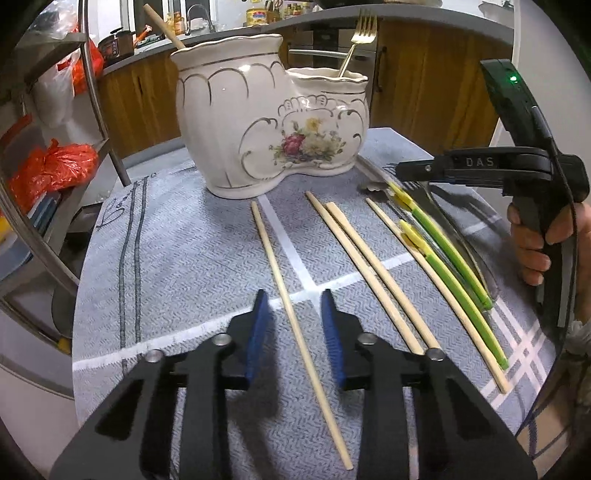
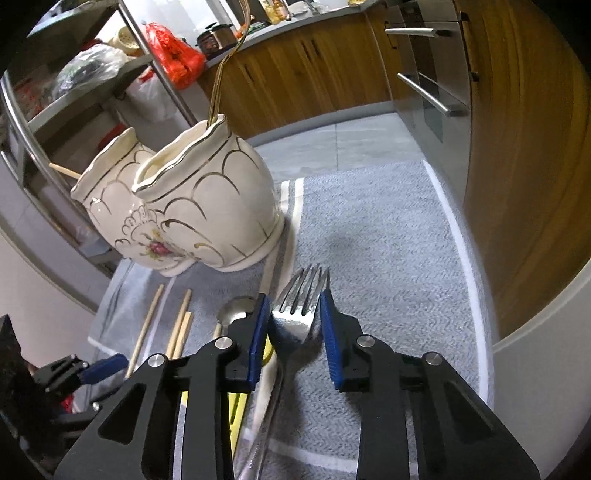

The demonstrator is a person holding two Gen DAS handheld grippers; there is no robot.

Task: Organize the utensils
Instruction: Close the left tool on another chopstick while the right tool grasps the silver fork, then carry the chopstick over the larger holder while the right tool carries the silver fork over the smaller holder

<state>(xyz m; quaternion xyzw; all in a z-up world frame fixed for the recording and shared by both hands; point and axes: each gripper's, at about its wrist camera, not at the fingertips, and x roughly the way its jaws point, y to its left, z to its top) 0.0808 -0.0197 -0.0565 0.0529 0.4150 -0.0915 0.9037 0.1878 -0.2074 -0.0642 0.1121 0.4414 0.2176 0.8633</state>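
Note:
A white floral ceramic holder [image 1: 258,122] with two compartments stands on a grey cloth [image 1: 166,258]. The taller one holds a wooden chopstick [image 1: 162,26] and the lower one a gold fork [image 1: 364,29]. My left gripper [image 1: 293,306] is open, straddling a loose chopstick [image 1: 280,280] that lies on the cloth, with a gap on each side. My right gripper [image 2: 293,299] is open around the head of a silver fork [image 2: 299,317] lying on the cloth [image 2: 388,258], its pads close to the edges. A silver spoon [image 2: 236,310] lies just left of it.
More chopsticks [image 1: 369,266] and green-and-yellow handled utensils [image 1: 447,243] lie in a row right of my left gripper. The right gripper [image 1: 402,173] hangs over their far ends, in a person's hand [image 1: 532,251]. A metal rack [image 1: 92,92] with orange bags stands left; wooden cabinets [image 2: 517,147] lie beyond.

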